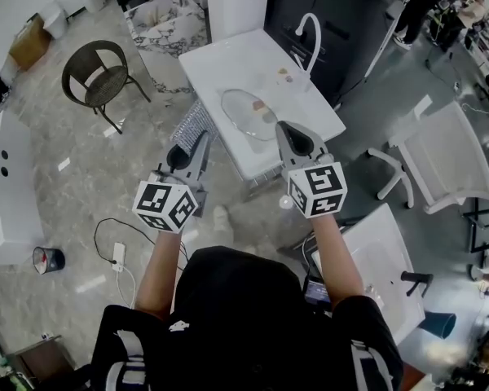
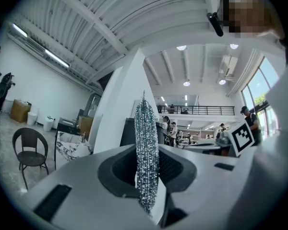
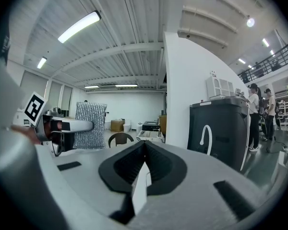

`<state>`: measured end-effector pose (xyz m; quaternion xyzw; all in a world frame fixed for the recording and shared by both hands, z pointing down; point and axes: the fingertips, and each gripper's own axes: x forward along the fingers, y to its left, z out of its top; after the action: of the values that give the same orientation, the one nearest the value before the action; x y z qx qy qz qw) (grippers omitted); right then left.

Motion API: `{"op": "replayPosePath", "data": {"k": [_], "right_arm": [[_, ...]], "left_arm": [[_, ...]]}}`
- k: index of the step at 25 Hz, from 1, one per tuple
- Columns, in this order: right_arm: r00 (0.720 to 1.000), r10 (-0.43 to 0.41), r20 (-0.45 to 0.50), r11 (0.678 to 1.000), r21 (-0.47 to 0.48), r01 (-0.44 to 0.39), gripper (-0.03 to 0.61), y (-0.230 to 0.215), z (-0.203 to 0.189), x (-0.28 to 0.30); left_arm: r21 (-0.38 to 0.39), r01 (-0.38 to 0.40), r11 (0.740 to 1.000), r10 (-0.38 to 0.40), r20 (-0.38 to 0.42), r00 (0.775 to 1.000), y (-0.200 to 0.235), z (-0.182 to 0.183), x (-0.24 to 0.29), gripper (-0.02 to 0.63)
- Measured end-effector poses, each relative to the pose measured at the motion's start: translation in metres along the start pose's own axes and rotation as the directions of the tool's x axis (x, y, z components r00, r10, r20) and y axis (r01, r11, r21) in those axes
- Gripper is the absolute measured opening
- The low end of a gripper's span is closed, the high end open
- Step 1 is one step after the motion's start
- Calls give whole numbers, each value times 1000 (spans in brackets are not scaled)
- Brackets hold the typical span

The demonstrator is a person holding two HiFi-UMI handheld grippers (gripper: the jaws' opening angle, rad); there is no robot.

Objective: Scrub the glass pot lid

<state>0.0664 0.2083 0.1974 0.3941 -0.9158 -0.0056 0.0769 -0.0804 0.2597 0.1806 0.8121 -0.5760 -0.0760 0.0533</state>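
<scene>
- A person is seen from above in the head view, with a gripper held in each hand in the middle of the frame.
- The glass pot lid [image 1: 246, 112] is laid flat on a white table [image 1: 228, 63], just above centre, beyond both grippers.
- The left gripper [image 1: 194, 147] is held at the table's lower left edge, beside the lid and apart from it.
- Its jaws are clamped on a silvery mesh scrubbing cloth [image 2: 146, 143], which is seen edge-on and upright in the left gripper view.
- The right gripper [image 1: 289, 133] is held at the lid's lower right rim; contact cannot be told.
- Its jaws are pressed together with nothing between them.
- A white curved faucet [image 1: 310, 31] is seen against a dark cabinet [image 1: 342, 23] above the table.
- A round-backed chair [image 1: 98, 76] is placed at upper left.
</scene>
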Motion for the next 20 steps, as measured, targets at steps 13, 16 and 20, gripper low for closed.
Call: {"op": "replayPosePath", "data": {"k": [13, 16, 20], "right_arm": [[999, 17, -38, 999, -47, -19, 0, -22, 1, 69], [999, 17, -46, 998, -59, -19, 0, -31, 3, 86], [998, 4, -61, 998, -57, -7, 0, -44, 8, 110]], "left_arm": [[-17, 19, 1000, -19, -10, 1000, 45, 4, 64, 71], [-32, 23, 999, -23, -12, 1000, 59, 5, 82, 71], [-58, 46, 997, -47, -21, 999, 74, 8, 108, 71]]}}
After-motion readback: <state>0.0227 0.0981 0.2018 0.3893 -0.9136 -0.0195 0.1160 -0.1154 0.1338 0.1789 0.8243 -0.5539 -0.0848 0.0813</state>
